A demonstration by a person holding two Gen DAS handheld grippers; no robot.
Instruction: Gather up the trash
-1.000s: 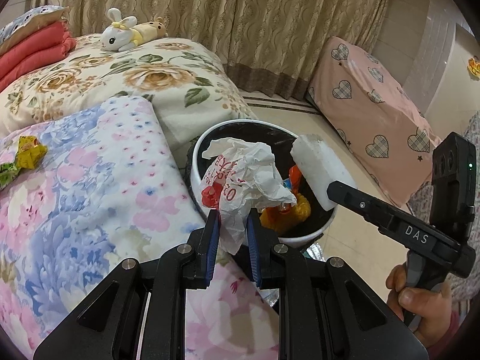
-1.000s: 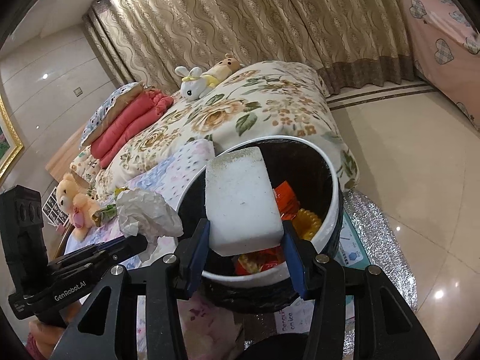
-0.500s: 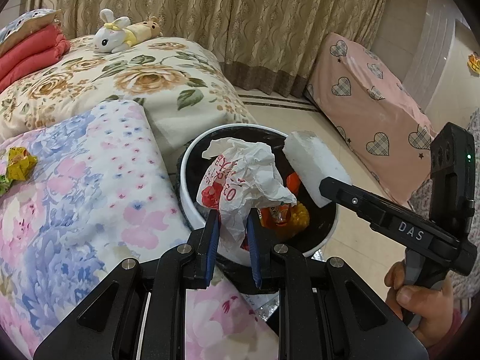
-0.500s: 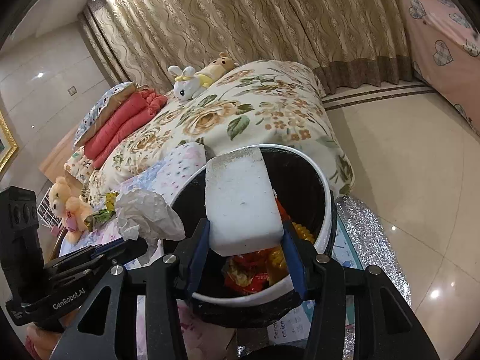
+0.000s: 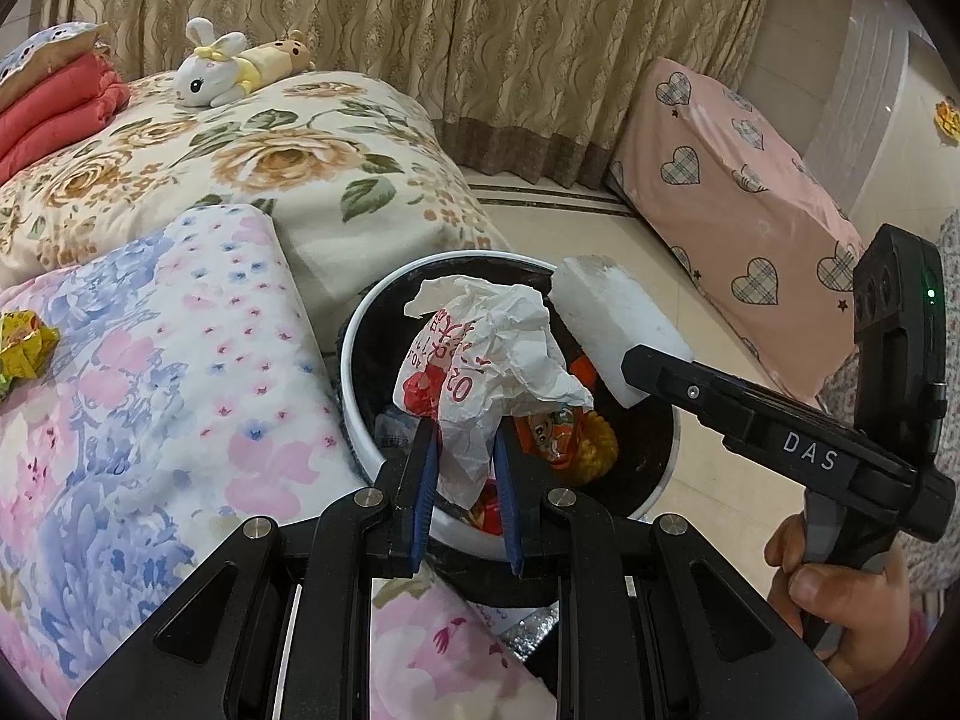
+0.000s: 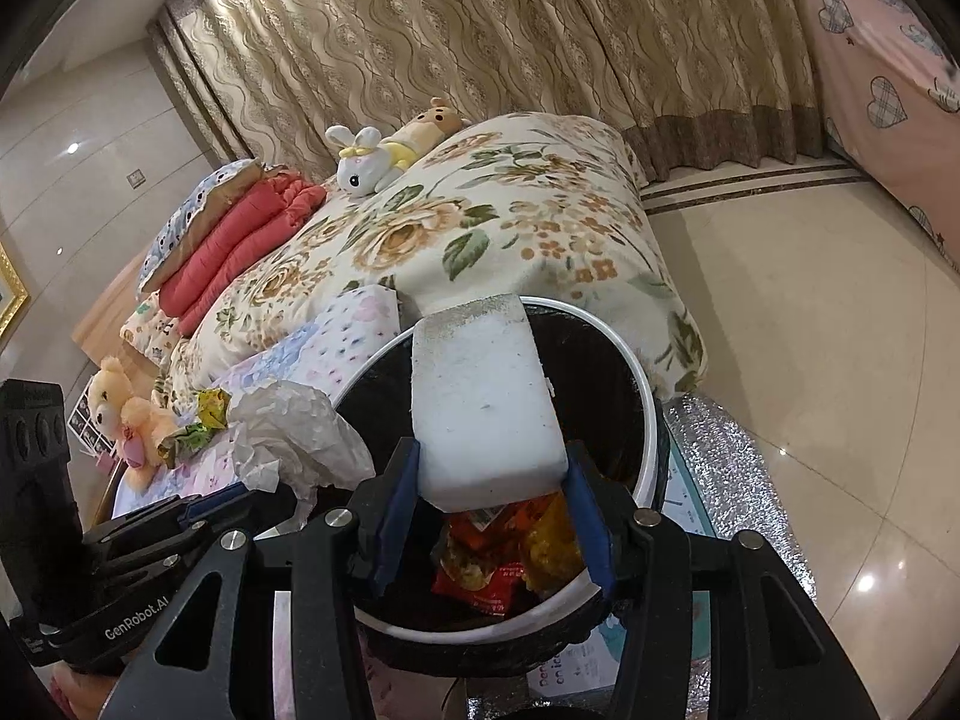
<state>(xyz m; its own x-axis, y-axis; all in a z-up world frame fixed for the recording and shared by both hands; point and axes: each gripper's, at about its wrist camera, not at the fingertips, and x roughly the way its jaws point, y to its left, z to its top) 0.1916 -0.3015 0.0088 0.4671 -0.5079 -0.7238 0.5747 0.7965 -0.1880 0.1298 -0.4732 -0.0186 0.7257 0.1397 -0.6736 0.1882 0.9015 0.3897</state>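
Observation:
A white-rimmed trash bin (image 5: 354,396) with a black liner stands beside the bed, holding orange and red snack wrappers. My left gripper (image 5: 463,432) is shut on a crumpled white paper wrapper with red print (image 5: 492,348), hanging over the bin's near-left side. My right gripper (image 6: 492,456) is shut on a white foam block (image 6: 480,396), held above the bin's mouth (image 6: 648,414). The left wrist view shows the block (image 5: 606,324) over the bin's right half, and the right gripper (image 5: 636,372) holding it. A crumpled yellow-green wrapper (image 5: 24,348) lies on the pastel quilt.
The bed with floral quilts (image 5: 252,156) fills the left, carrying a plush rabbit (image 5: 207,75) and folded red bedding (image 5: 54,108). A pink heart-patterned cover (image 5: 732,192) stands at the right by the curtain. A silver mat (image 6: 720,480) lies under the bin on the tiled floor.
Both grippers have moved forward with their loads, so the bin now sits nearer and more directly beneath the paper wrapper and the foam block. Neither grip has visibly changed.

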